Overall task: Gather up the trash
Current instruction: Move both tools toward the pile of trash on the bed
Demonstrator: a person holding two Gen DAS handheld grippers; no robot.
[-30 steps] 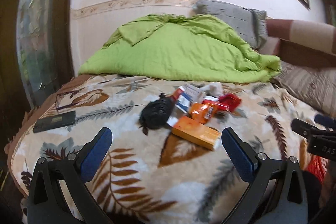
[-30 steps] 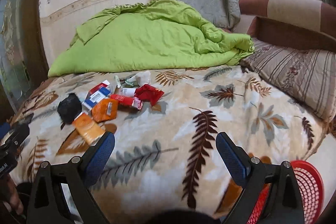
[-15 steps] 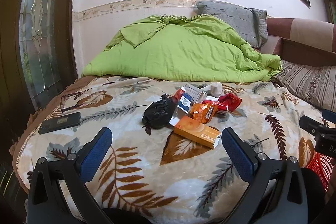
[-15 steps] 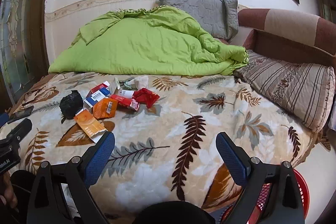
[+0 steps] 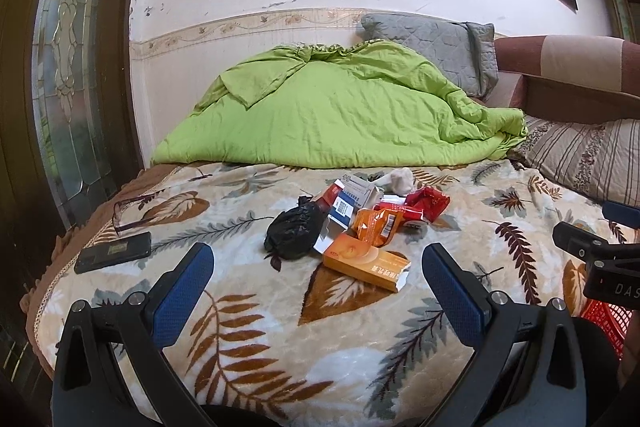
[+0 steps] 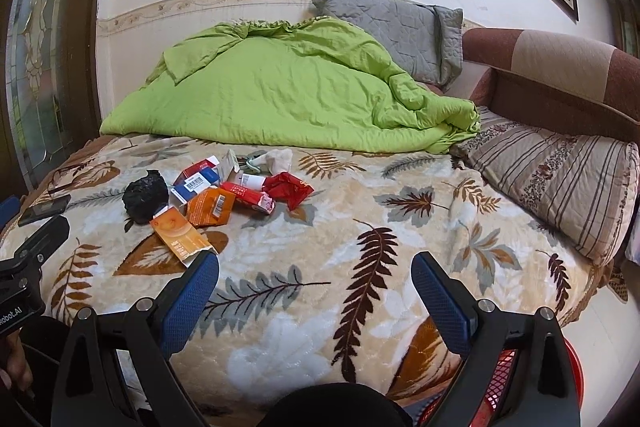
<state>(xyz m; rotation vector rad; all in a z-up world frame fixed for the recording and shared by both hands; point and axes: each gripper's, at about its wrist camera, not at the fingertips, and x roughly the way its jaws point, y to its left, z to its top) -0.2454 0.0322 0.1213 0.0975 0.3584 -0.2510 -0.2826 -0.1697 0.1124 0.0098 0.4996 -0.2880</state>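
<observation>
Trash lies in one loose heap on the leaf-print blanket [image 5: 256, 343], toward the bed's left half and short of the green duvet [image 5: 340, 115]; nothing has been picked up yet, so the step in hand looks like the first reach.

Going from the left: a dark phone [image 5: 113, 257] and a pair of glasses [image 5: 132, 211] rest near the blanket's left edge, well apart from the heap, and I judge they should be left alone. Next comes the crumpled black plastic bag [image 5: 294, 233], touching the orange carton [image 5: 366, 263], which is the nearest piece. Behind these sit an orange sachet [image 5: 378, 225], a blue-and-white box [image 5: 352, 199], a red wrapper [image 5: 428, 201] and a white tissue wad [image 5: 402, 181], overlapping one another.

The left gripper [image 5: 316, 277] hovers short of the heap, fingers spread wide and holding nothing; the right gripper [image 6: 316, 285] is likewise parted and empty, aimed at bare blanket right of the heap. A red mesh basket [image 6: 520, 379] shows at the lower right beside the bed.

Taking the carton first seems wise: it lies free at the front edge. Close across its narrow width, pressing lightly so the plush pile is not pinched, then carry it right to the basket.
</observation>
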